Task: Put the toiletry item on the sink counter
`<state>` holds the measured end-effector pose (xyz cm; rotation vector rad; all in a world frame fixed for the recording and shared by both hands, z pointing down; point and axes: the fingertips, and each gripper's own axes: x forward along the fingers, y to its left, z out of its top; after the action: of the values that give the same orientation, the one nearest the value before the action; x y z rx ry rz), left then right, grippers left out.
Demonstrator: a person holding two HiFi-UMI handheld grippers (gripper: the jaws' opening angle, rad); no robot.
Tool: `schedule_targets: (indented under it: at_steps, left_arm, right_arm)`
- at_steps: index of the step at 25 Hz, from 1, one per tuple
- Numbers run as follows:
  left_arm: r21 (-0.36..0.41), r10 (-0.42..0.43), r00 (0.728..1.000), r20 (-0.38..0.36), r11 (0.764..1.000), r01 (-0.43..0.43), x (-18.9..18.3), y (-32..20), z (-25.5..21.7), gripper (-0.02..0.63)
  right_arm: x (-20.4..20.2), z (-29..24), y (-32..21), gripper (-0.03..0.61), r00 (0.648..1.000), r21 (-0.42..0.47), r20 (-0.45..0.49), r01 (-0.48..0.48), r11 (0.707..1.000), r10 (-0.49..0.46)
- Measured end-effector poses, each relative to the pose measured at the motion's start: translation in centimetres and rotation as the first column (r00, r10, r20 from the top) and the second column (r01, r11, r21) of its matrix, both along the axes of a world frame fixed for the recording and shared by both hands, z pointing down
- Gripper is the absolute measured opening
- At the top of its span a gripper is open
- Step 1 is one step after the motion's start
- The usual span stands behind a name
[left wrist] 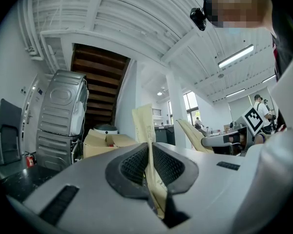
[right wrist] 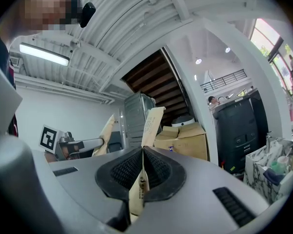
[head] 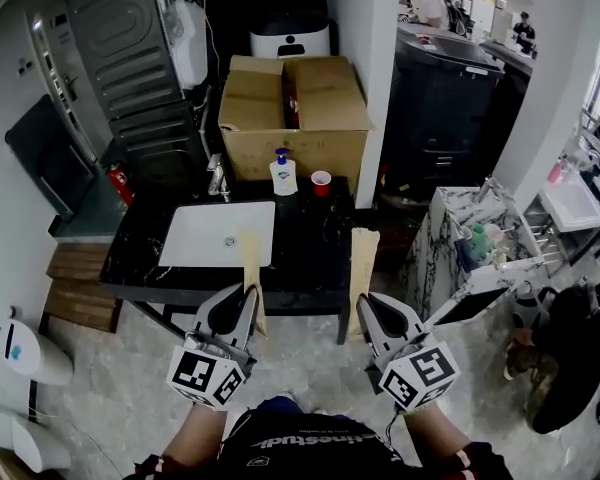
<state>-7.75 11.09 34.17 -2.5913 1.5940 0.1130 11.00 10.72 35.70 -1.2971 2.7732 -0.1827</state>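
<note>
Each of my grippers is shut on a flat beige paper packet. The left gripper [head: 251, 293] [left wrist: 149, 152] pinches the lower end of its packet [head: 251, 263] [left wrist: 145, 126], which stands upright over the front edge of the black sink counter [head: 310, 253]. To the right, the right gripper [head: 364, 300] [right wrist: 142, 155] holds the other packet [head: 363, 263] [right wrist: 151, 126] upright at the counter's front right corner. Both grippers hang in front of the counter, above the floor. The white basin [head: 220, 233] is set in the counter's left half.
A soap pump bottle [head: 283, 173], a red cup [head: 321, 182] and a faucet [head: 218, 178] stand at the counter's back. Behind them is a large cardboard box [head: 293, 108]. A grey appliance [head: 130, 58] stands back left, a marble-patterned cabinet [head: 450, 248] to the right.
</note>
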Motion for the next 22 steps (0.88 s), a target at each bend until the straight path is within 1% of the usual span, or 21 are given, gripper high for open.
schedule_targets:
  at_steps: [6,13,18,22]
  left_arm:
    - [-0.011,0.015,1.000,0.012,1.000,-0.015,1.0,-2.1,0.7,0.038]
    - [-0.028,0.035,0.999,0.003,0.999,-0.035,1.3,-7.2,2.4,0.038]
    - [-0.030,0.059,0.998,-0.008,0.998,-0.059,0.5,-12.6,3.0,0.038]
    - [-0.034,0.069,0.997,-0.023,0.997,-0.069,-1.1,-18.0,2.6,0.038]
  right_arm:
    - [1.2,1.3,-1.9,0.040,1.000,-0.021,0.008,-0.020,1.000,0.020]
    - [1.6,2.3,-6.0,0.040,0.999,-0.045,-0.026,-0.047,0.998,0.046]
    - [0.5,2.4,-11.2,0.040,0.998,-0.051,-0.041,-0.059,0.997,0.057]
    - [-1.2,1.6,-16.4,0.040,0.997,-0.049,-0.046,-0.064,0.997,0.062]
